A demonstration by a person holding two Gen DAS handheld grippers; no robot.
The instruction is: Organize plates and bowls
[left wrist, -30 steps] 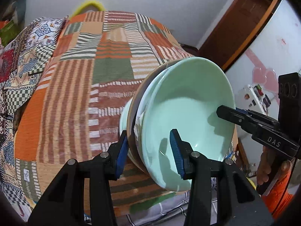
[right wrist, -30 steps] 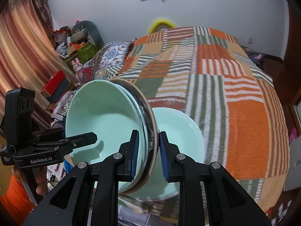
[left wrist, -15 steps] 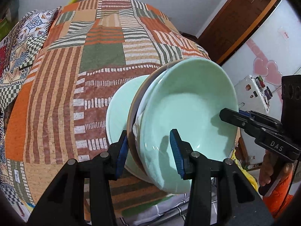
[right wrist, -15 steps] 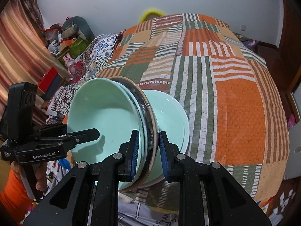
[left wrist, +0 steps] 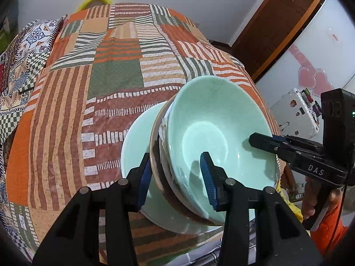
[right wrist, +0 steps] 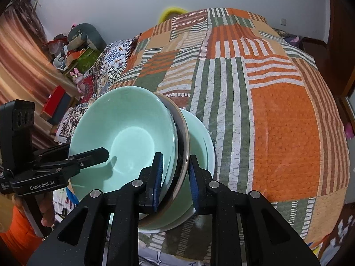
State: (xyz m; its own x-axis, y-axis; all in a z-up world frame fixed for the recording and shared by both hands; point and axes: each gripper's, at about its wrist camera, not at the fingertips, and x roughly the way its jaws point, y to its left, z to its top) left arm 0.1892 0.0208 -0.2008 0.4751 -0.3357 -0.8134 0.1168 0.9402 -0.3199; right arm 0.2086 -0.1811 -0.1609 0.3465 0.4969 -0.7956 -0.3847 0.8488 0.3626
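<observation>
A mint green bowl (left wrist: 217,133) sits nested in a brown-rimmed dish (left wrist: 158,155). Both grippers carry this stack by opposite rims. My left gripper (left wrist: 176,177) is shut across both rims, and my right gripper (left wrist: 269,144) clamps the far side. In the right wrist view, my right gripper (right wrist: 175,177) pinches the green bowl (right wrist: 124,133) and the brown-rimmed dish (right wrist: 184,133), while my left gripper (right wrist: 84,156) grips the opposite rim. A second mint green dish (left wrist: 135,146) (right wrist: 205,148) lies on the bedspread right behind and beneath the stack. I cannot tell whether they touch.
A patchwork bedspread (right wrist: 277,122) in orange, green and white stripes covers the bed. Patterned pillows (left wrist: 20,51) lie at its left side. Shelves with toys and boxes (right wrist: 73,51) stand beyond the bed. A wooden door (left wrist: 277,22) and a white cabinet (left wrist: 310,77) are on the right.
Both grippers have sunk with the stack toward the bed. The green dish lying there now shows much more from behind the stack. Neither grip has changed.
</observation>
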